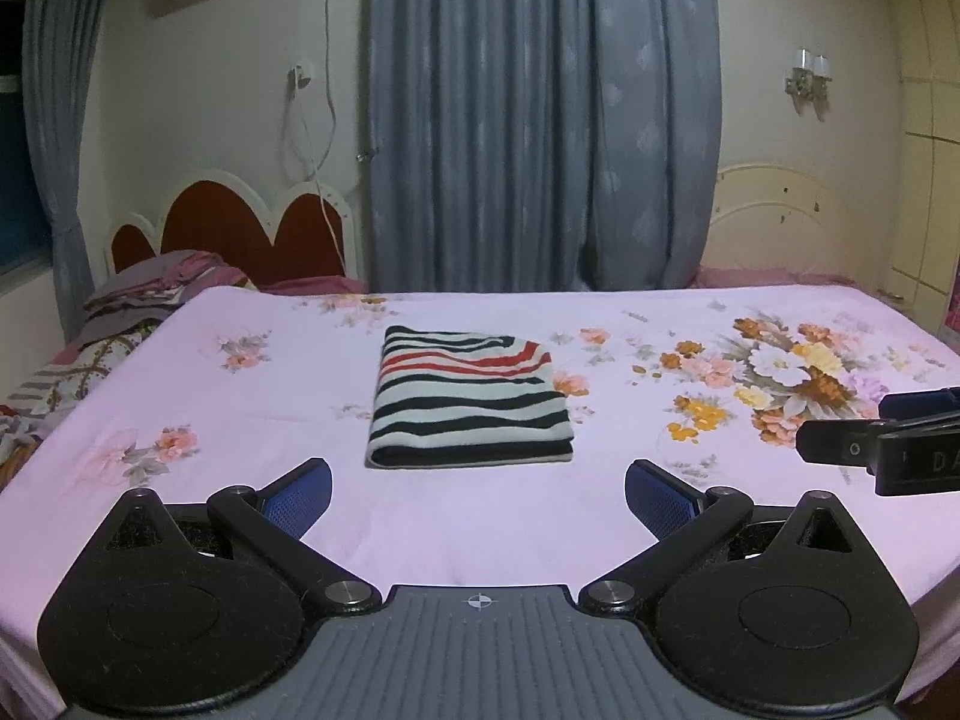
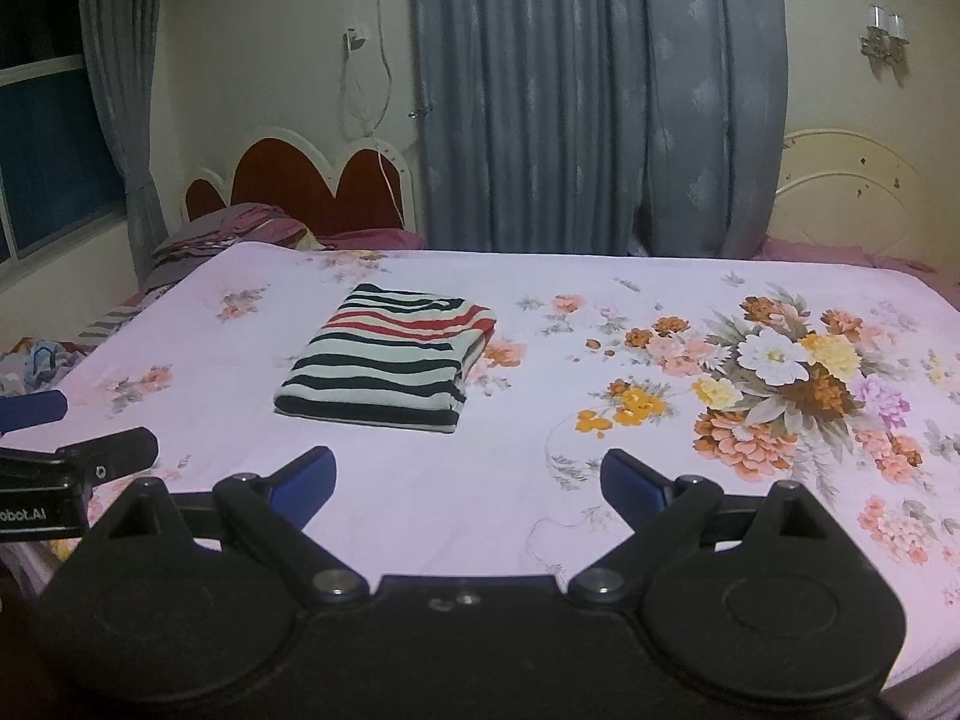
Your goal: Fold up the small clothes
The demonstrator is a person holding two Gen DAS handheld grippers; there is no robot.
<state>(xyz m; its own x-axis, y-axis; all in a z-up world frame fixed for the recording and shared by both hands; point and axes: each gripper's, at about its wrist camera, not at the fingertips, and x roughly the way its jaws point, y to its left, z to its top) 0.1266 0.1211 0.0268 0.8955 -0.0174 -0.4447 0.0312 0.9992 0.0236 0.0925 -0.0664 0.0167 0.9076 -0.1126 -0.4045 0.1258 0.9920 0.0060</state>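
Your biggest risk now is undoing good work. The striped garment [image 1: 469, 399] already lies as a neat rectangle on the pink floral sheet [image 1: 252, 396], so if you reach back in and a blue pad [image 1: 300, 495] catches the near folded edge, I judge the top layers would slide and the stack would spring open. The knit looks soft and the sheet smooth, so even a light drag could push the whole bundle toward the curtain [image 1: 540, 120]. A second risk: the two tools sit close side by side, and swinging one inward could knock the other.

Going left to right: your left gripper [image 1: 478, 495] has its jaws spread wide with nothing between them, and the garment lies at twelve o'clock from it, ahead and apart from the tips. Your right gripper [image 2: 467, 480] is likewise wide open and empty; from its view the garment [image 2: 387, 357] lies at about eleven o'clock, well clear of the tips. At its two o'clock is the large flower print [image 2: 780, 372], bare of clothing.
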